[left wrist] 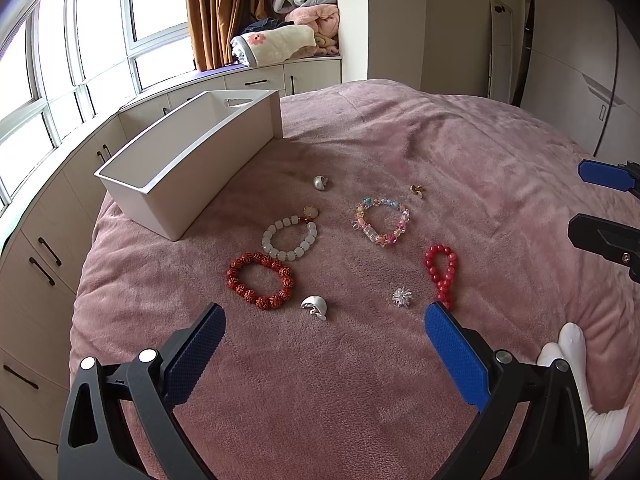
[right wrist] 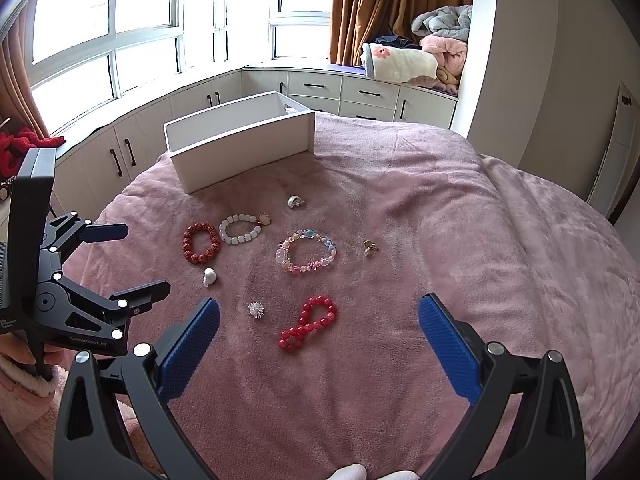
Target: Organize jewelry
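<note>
Left wrist: left tongs apart, empty, above pink bed; four bracelets, white bin beyond | Right wrist: right tongs apart over red bead bracelet; bin behind

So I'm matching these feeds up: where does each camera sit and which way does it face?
Left wrist: on the left claw, open, facing across the bed to the white bin; the right claw and a white sock show.
Right wrist: on the right claw, open, facing the window; the left claw shows.
Shared: the bin and the red bead bracelet.
</note>
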A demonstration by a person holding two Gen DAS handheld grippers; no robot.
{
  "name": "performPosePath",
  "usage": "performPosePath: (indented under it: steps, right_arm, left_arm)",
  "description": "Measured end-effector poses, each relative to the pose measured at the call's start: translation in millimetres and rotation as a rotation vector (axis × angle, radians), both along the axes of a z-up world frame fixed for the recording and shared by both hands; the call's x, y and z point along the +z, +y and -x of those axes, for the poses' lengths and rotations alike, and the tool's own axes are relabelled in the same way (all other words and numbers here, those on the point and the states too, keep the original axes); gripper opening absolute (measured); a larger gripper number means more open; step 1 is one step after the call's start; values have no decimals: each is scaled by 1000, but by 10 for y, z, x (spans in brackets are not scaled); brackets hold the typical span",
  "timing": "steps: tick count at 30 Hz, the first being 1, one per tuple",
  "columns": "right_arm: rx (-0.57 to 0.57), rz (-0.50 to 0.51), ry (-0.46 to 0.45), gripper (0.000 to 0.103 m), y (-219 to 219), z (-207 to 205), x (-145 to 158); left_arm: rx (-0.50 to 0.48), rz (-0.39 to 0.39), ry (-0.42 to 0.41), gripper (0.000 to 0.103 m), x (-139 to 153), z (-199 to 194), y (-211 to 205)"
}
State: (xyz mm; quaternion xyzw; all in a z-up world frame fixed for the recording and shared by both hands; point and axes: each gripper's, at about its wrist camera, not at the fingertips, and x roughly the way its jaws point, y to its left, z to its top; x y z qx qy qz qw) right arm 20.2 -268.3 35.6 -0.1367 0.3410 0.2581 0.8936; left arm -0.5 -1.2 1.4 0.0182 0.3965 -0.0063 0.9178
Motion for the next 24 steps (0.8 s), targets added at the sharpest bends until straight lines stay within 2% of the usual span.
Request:
performPosePath:
  steps: [24]
  right_arm:
    - [-3,4,-3,99,-20,-8,9]
  left_arm:
    - [2,-4,7,101,-23,-1,-20]
